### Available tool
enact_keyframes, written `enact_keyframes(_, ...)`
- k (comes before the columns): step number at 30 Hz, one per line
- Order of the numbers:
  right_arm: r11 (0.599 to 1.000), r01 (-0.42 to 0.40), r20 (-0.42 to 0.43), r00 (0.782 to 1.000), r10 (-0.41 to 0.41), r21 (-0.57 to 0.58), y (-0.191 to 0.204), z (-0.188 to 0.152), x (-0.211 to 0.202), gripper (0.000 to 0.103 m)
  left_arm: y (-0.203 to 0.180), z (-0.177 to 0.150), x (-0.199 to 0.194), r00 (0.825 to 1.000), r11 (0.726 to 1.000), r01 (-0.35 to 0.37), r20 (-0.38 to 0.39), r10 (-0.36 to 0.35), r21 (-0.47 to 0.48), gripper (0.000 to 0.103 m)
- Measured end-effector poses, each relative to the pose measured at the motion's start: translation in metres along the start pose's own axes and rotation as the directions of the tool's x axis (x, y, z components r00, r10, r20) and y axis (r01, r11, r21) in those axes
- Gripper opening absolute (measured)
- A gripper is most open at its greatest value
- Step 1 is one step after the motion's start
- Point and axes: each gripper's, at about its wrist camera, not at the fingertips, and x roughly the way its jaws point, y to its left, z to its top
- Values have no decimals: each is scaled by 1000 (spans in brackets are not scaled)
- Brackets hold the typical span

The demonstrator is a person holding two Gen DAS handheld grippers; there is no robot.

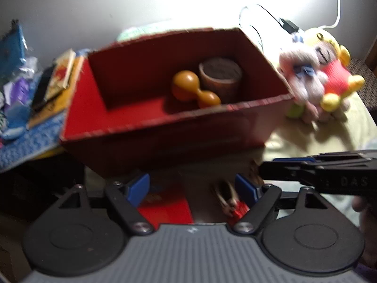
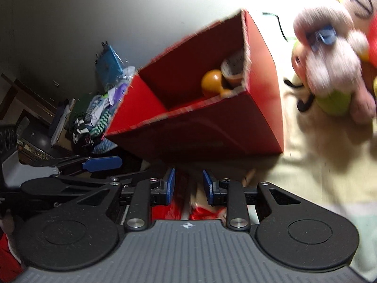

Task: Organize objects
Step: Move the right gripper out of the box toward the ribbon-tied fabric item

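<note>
A red cardboard box (image 1: 150, 139) stands open straight ahead, also seen in the right wrist view (image 2: 259, 75). Inside lie an orange dumbbell-shaped toy (image 1: 193, 89) and a brown cup (image 1: 220, 75). Plush toys (image 1: 313, 75) lean against the box's right side (image 2: 329, 54). My left gripper (image 1: 192, 189) is open in front of the box, above a small red and brown toy (image 1: 229, 200) that is blurred. My right gripper (image 2: 188, 186) has its pads a narrow gap apart with nothing seen clamped; it reaches in from the right (image 1: 268, 165) beside the left one (image 2: 113, 169).
Books and a pile of clothes (image 1: 18, 82) crowd the left side on a blue knitted mat (image 1: 23, 146). A cream blanket (image 1: 318, 136) covers the surface at right. A white cable (image 1: 338, 4) hangs behind the plush toys. A flat red thing (image 1: 165, 210) lies under the left gripper.
</note>
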Motion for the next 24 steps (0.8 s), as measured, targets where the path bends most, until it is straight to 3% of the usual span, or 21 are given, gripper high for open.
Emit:
enact_keyframes(6, 997, 36, -98, 995, -30, 62, -20, -22, 9, 30, -20, -30, 17, 994, 997, 70, -88, -69, 15, 80)
enact_keyframes(10, 988, 16, -150, 989, 7, 151, -35, -32, 13, 34, -29, -40, 26, 984, 992, 124, -127, -123, 0, 74)
enact_keyframes(15, 979, -6, -168, 985, 40, 202, -40, -37, 16, 36, -37, -47, 40, 984, 992, 124, -133, -122, 2, 71)
enact_keyframes(20, 981, 4, -170, 985, 30, 193, -35, -39, 24, 37, -30, -49, 56, 969, 980, 187, -151, -195, -63, 65)
enact_keyframes(24, 979, -2, -169, 985, 37, 205, -35, -41, 31, 43, -28, -53, 68, 968, 979, 188, -152, -199, -84, 62)
